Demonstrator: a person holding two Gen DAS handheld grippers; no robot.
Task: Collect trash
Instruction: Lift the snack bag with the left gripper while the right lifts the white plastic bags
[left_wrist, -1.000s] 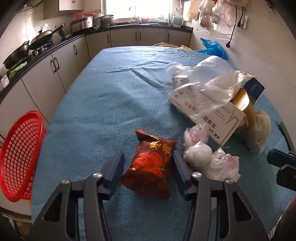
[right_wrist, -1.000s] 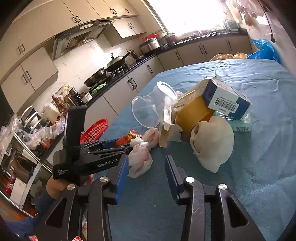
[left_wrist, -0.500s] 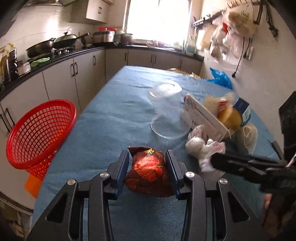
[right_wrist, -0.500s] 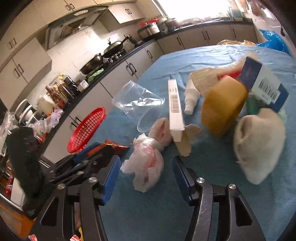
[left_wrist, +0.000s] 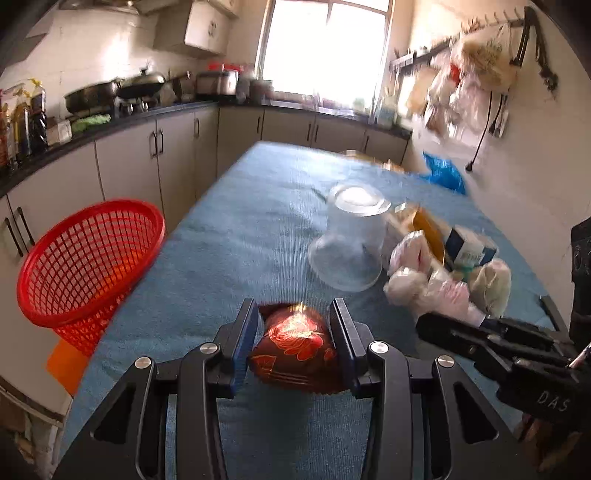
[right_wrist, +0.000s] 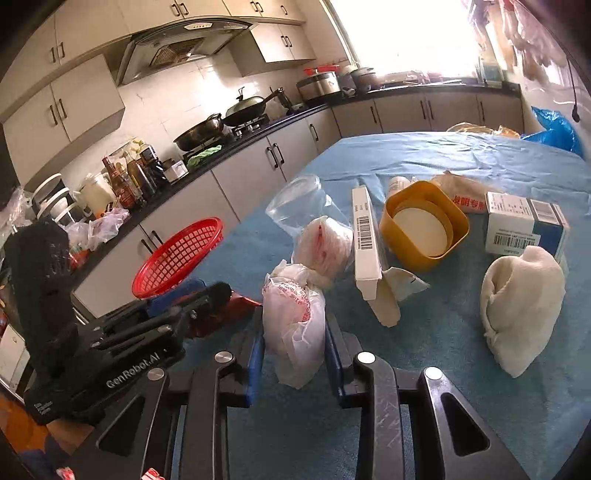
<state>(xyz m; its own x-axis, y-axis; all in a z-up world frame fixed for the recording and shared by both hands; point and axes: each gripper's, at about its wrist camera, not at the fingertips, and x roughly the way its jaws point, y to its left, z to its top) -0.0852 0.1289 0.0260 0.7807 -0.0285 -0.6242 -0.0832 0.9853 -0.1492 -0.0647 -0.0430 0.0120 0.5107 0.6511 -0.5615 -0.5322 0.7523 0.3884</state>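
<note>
Left gripper (left_wrist: 293, 338): its fingers are pressed against both sides of the red snack packet (left_wrist: 295, 347), which bulges between the pads and sits near the front edge of the blue table (left_wrist: 236, 251).
Right gripper (right_wrist: 294, 352): its fingers bracket a knotted white plastic bag (right_wrist: 293, 325); the pads look to be touching the bag's sides, though how firm the squeeze is cannot be told.
Basket: the red basket (left_wrist: 88, 258) hangs just off the table's left edge, near the left gripper and farther from the right one.
Remaining trash: a clear plastic cup (left_wrist: 349, 243) on its side, a second bagged bundle (right_wrist: 325, 247), a flat white box (right_wrist: 364, 240), a yellow tub (right_wrist: 424, 225), a blue-and-white carton (right_wrist: 524, 225) and a cream cloth pouch (right_wrist: 521, 306) lie together on the table (all untouched for now).
Step in hand: securing one piece in each gripper, judging by the two grasps.
Doing it well: lift the packet clear of the cloth before swinging left, and release only once above the basket's mouth. The thin bag may slip or stretch, so the right grip is best set low on the bulk, not on loose film.
Risk: the grippers sit close together, so moving one at a time avoids a knock.
</note>
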